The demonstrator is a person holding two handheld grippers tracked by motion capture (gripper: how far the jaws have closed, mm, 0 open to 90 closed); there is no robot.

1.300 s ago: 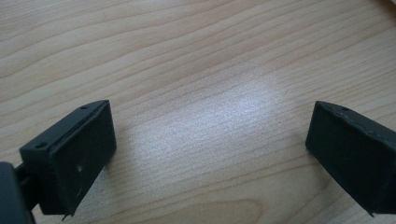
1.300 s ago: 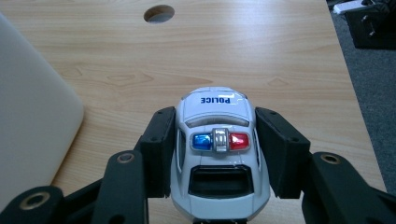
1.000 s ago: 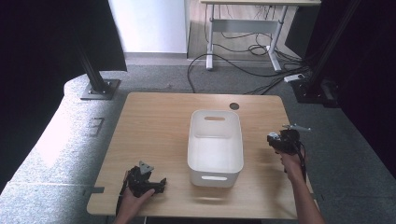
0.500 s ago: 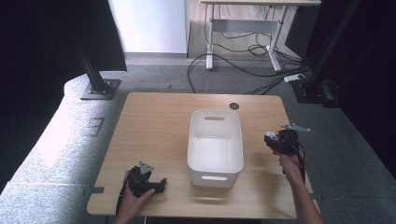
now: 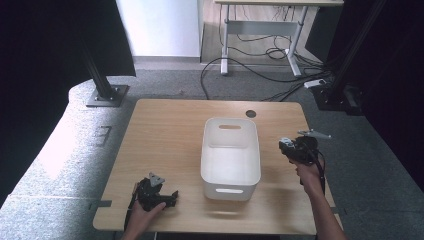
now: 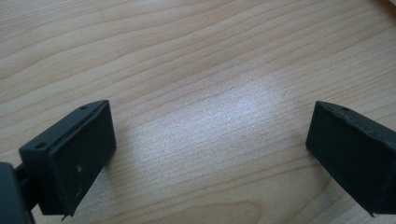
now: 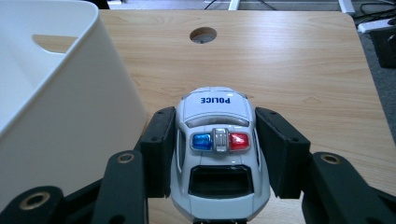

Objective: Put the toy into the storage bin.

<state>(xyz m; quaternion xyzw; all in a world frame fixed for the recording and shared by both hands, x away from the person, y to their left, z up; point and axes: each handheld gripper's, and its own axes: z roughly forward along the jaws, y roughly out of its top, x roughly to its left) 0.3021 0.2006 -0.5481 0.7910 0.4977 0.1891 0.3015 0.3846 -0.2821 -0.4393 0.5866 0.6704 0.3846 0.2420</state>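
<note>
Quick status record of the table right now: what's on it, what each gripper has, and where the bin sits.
surface: wooden table with a round hole near its far edge
bin: white bin at mid-table, looks empty
left gripper: open, jaws wide apart over bare wood, at the near left of the table
right gripper: shut on toy police car, one jaw on each side of it
car position: to the right of the bin, outside it
car markings: POLICE on the hood, blue and red roof lights
</note>
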